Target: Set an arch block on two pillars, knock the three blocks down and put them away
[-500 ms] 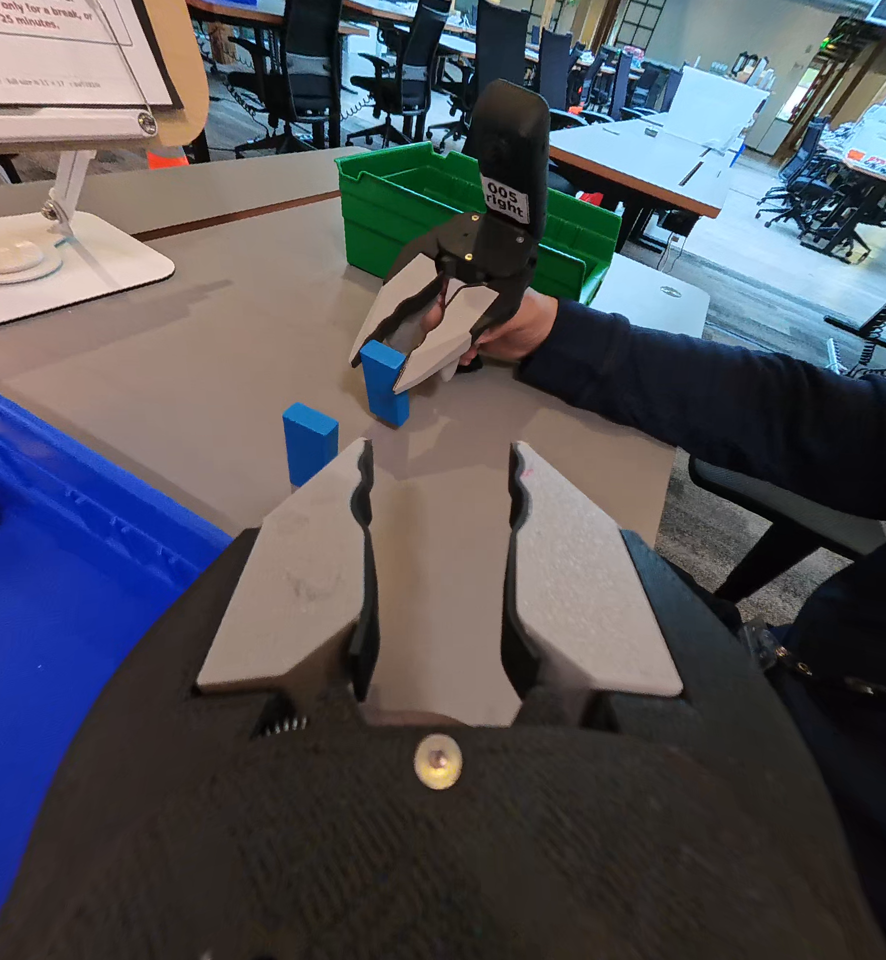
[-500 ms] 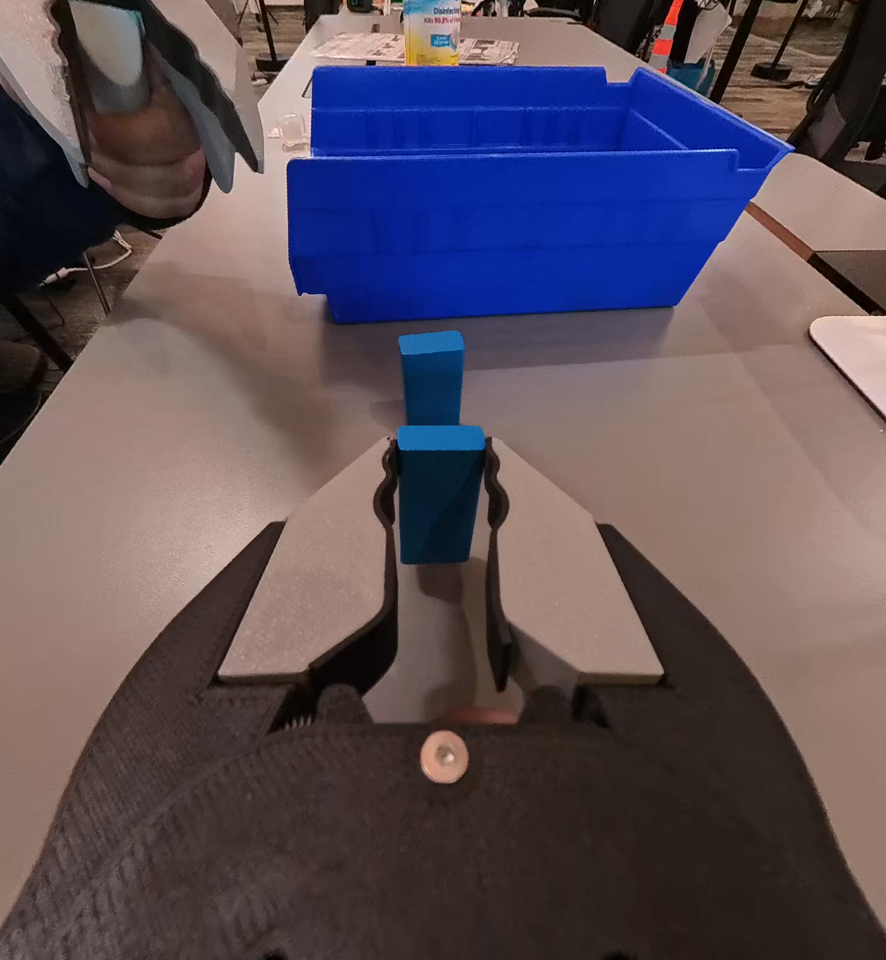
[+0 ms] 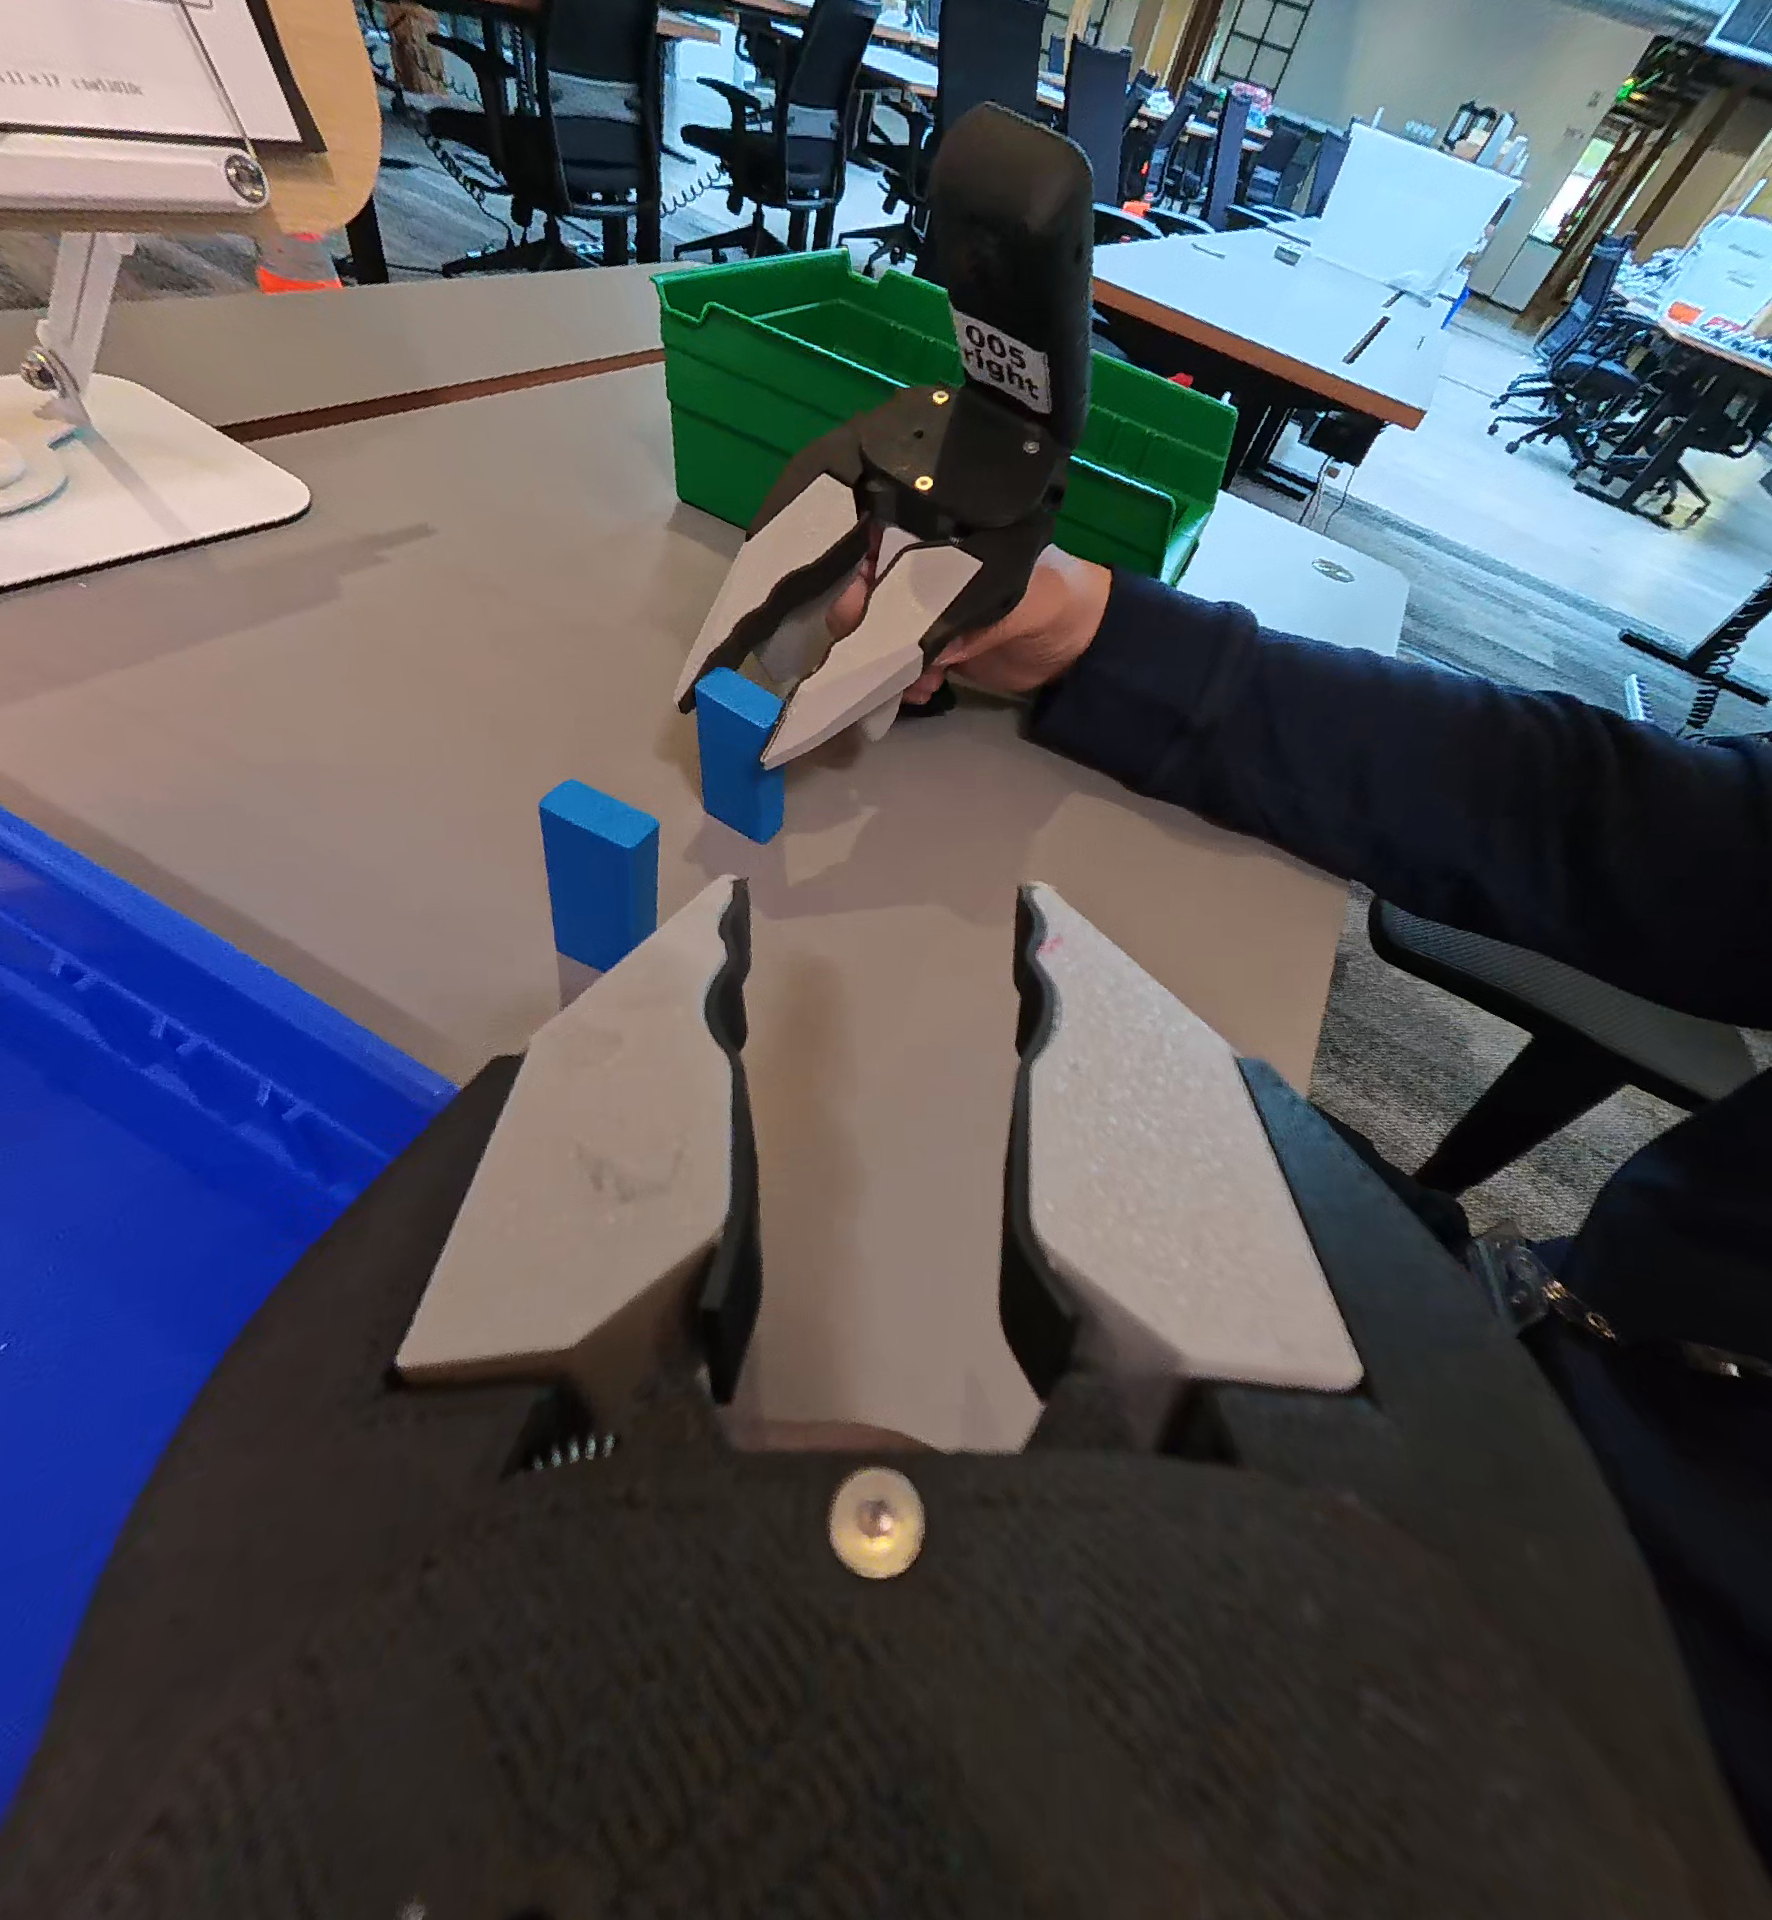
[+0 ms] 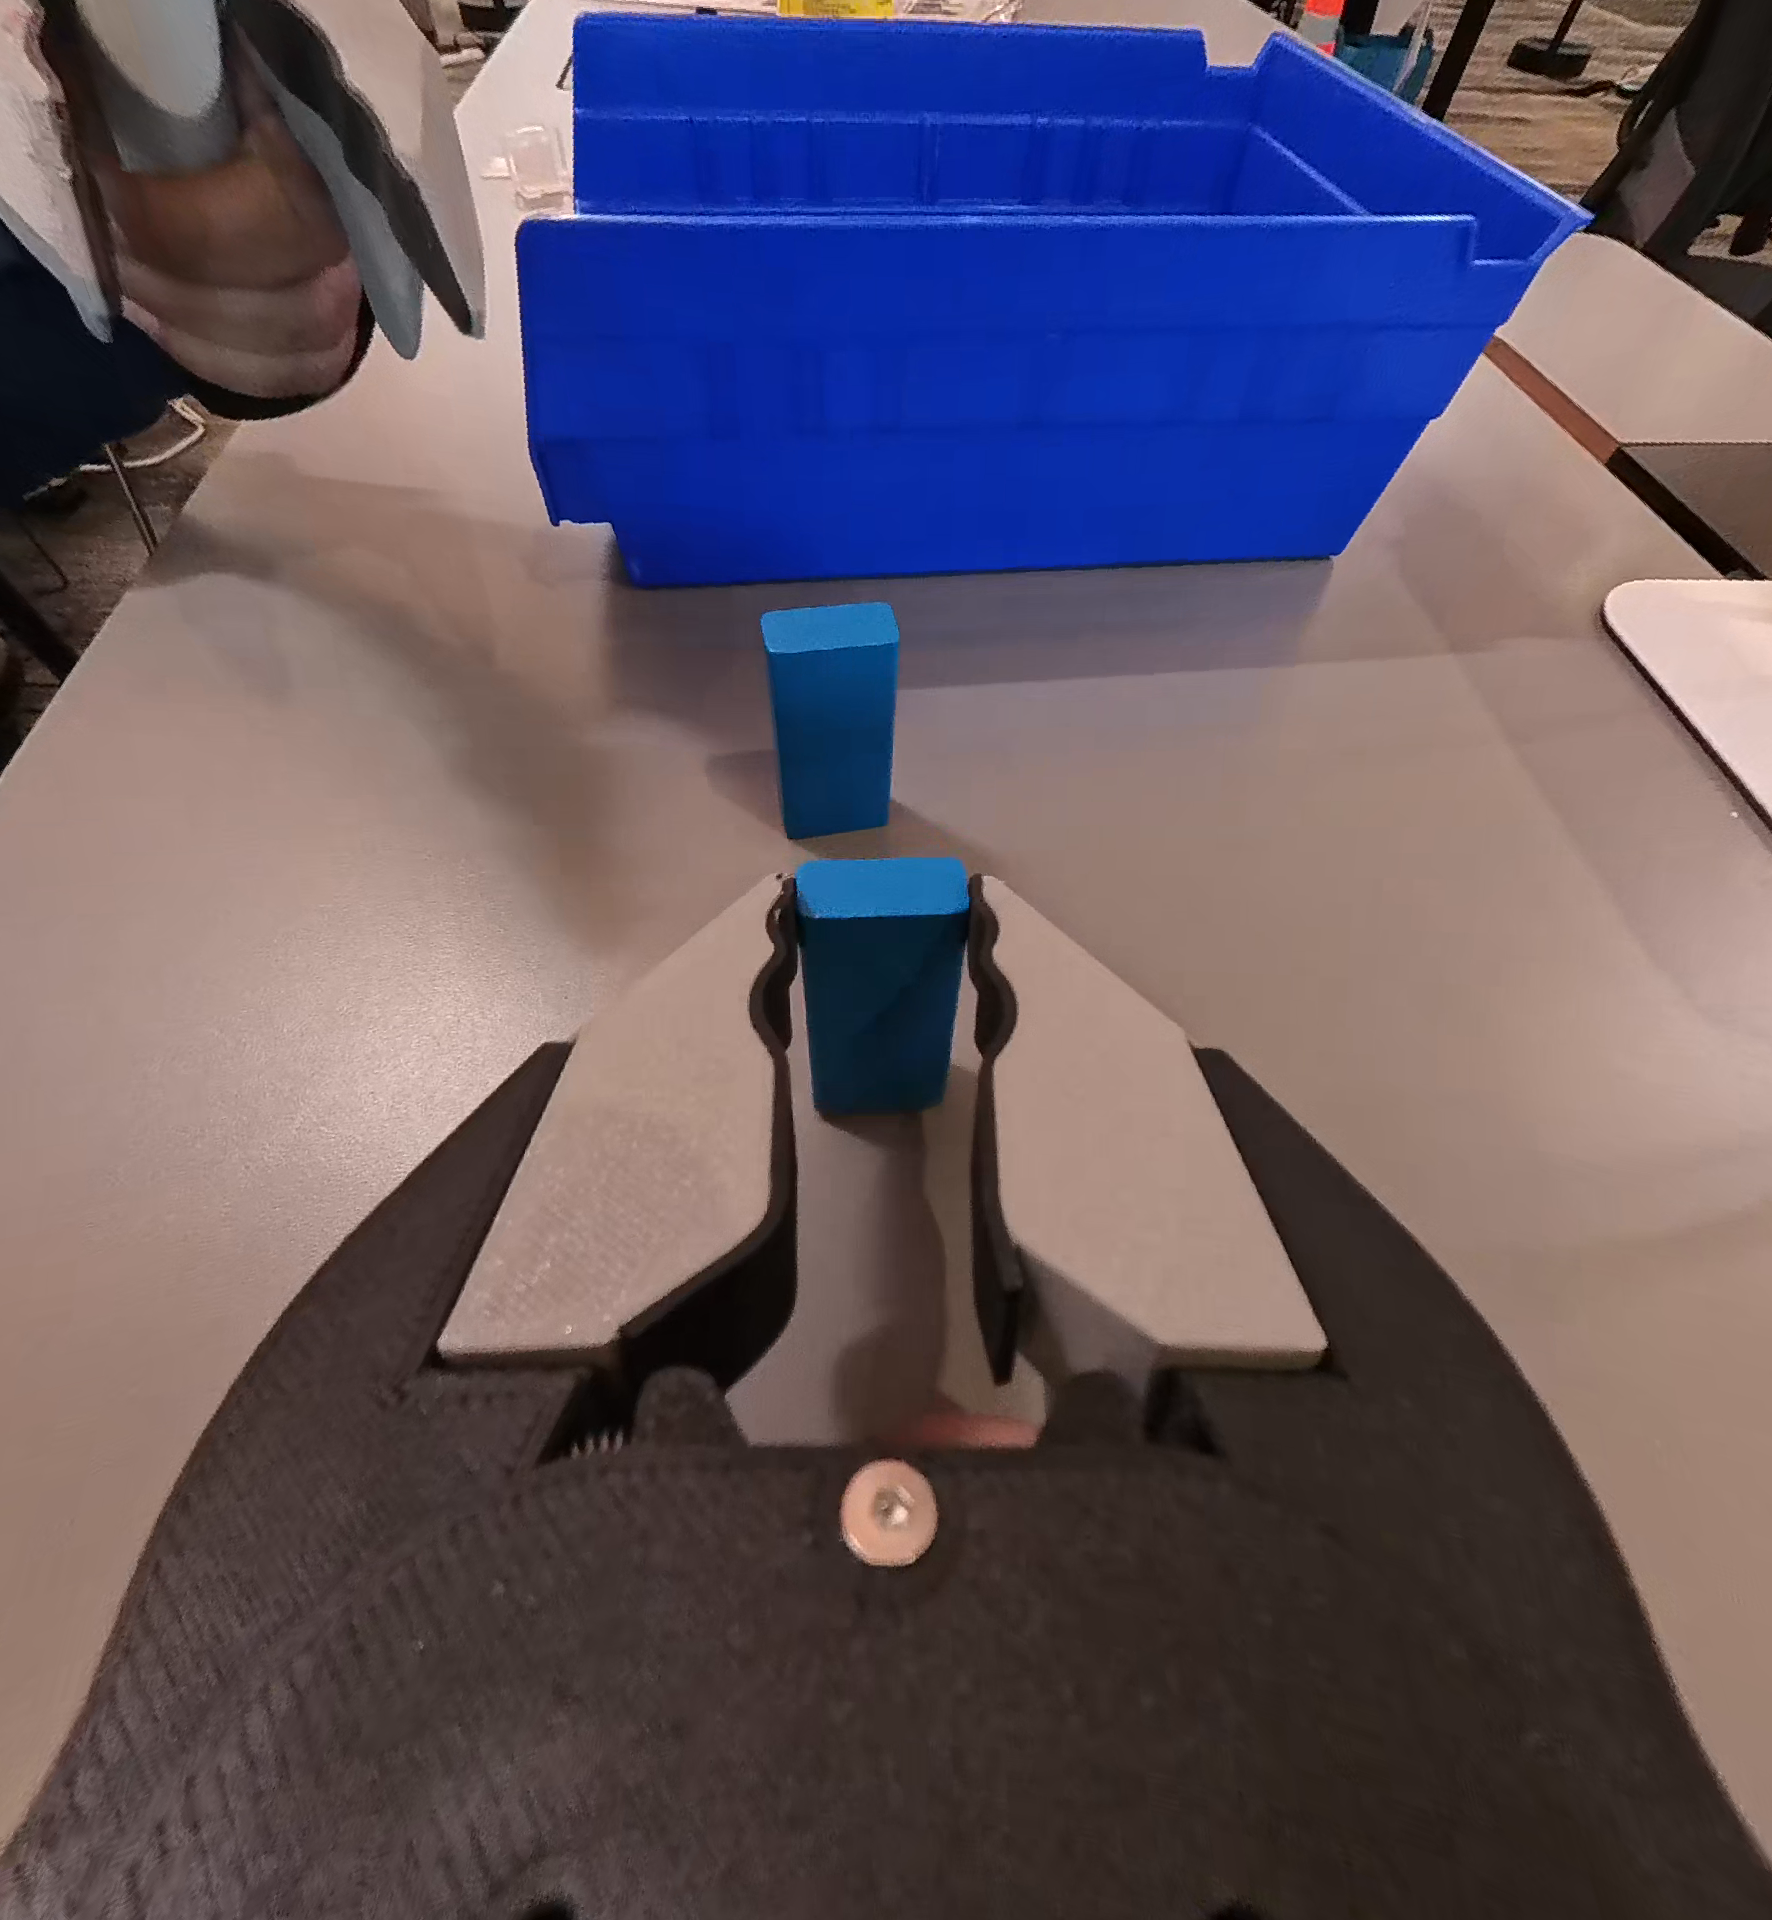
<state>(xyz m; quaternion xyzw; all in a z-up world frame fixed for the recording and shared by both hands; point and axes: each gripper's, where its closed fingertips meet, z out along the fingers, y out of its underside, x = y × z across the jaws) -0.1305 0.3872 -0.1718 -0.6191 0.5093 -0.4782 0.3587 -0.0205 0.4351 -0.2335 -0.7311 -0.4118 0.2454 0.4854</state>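
Observation:
Two blue pillar blocks stand upright on the grey table. My right gripper is shut on the nearer pillar, which rests on the table. The other pillar stands free just beyond it, in front of the blue bin. In the left wrist view the right gripper grips its pillar from above, and the free pillar stands to its left. My left gripper is open and empty, held above the table near the free pillar. No arch block is in view.
A green bin stands behind the right gripper. A white stand base lies at the far left of the table. The table's edge, a chair and the person's dark sleeve are to the right. The right tips stand about 30 centimetres off the white stand base.
The right gripper and its pillar have shifted slightly, so a gap now shows between the two pillars in the right wrist view. The left gripper has barely moved.

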